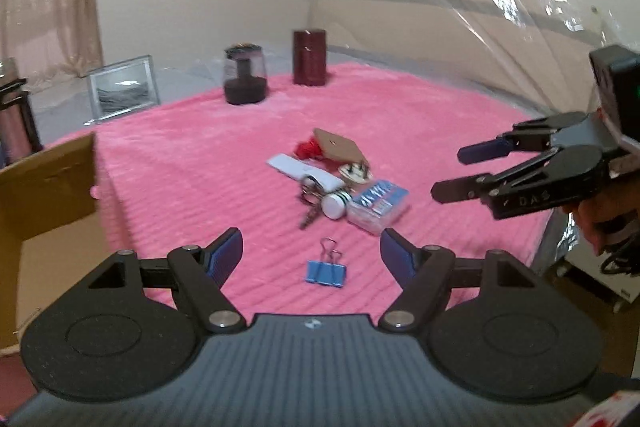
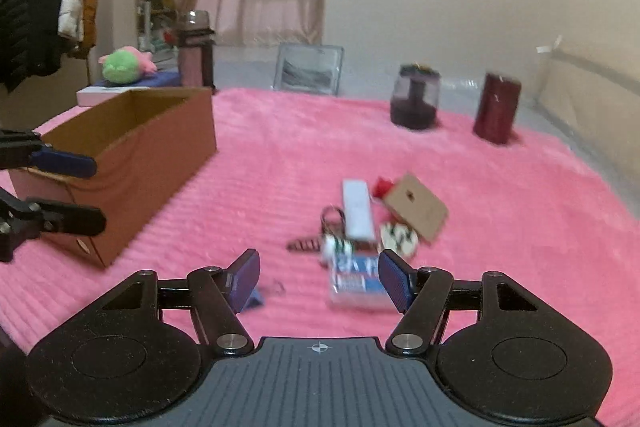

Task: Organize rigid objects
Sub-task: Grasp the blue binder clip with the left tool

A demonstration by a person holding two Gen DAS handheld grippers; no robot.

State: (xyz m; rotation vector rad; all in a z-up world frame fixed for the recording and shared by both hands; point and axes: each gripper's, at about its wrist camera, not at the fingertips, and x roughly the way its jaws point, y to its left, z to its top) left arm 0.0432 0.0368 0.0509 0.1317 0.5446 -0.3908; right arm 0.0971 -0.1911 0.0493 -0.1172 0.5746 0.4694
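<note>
Both your left gripper (image 1: 311,251) and right gripper (image 2: 319,277) hang empty, fingers apart. The blue binder clip (image 1: 325,269), mid-blanket (image 1: 180,163), looks light and stiff; pinch its wire handles.

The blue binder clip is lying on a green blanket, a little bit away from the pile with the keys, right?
Almost. The blue binder clip does lie apart from the pile with the keys, but the blanket under it is pink, not green. The left wrist view shows this most clearly: the clip sits alone on the pink cloth, nearer the camera than the pile.
</note>
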